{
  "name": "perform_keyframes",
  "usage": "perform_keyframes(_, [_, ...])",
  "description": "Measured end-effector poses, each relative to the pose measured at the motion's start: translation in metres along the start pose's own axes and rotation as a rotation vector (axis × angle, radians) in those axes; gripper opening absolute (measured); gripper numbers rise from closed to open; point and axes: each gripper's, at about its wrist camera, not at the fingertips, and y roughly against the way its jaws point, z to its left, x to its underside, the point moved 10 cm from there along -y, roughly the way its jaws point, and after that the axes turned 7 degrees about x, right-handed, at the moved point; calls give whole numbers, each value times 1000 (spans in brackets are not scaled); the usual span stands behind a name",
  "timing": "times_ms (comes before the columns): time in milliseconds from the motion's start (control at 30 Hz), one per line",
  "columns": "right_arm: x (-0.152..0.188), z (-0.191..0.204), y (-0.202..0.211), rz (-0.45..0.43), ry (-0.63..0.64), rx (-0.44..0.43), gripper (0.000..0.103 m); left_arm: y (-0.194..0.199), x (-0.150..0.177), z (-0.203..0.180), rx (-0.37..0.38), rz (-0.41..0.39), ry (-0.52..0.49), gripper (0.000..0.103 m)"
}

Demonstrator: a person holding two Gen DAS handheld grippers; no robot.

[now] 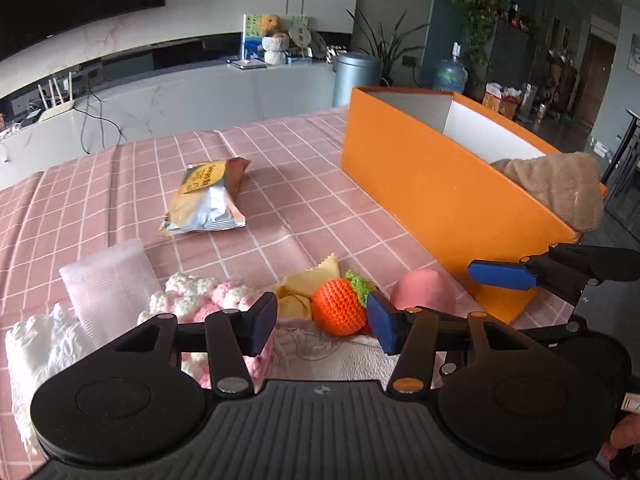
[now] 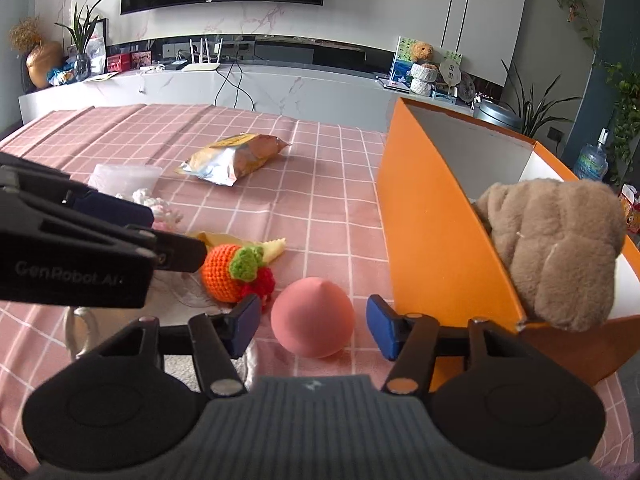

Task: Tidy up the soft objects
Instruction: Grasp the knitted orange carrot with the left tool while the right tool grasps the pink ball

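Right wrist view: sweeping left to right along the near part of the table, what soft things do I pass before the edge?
Crocheted orange fruit → pink teardrop sponge, sitting between the open right hand-held gripper fingers → orange box → brown plush toy inside the box.

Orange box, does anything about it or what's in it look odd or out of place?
The brown plush toy isn't fully inside the orange box; it sits at the near end, bulging above and over the rim. Also, a crinkly snack bag lies alone on the tablecloth, hardly a soft object.
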Motion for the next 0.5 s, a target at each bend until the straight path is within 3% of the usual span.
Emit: perform_keyframes(500, [16,7,-26,7,39,-17,52,-45,3,-13,78,103,-143,61])
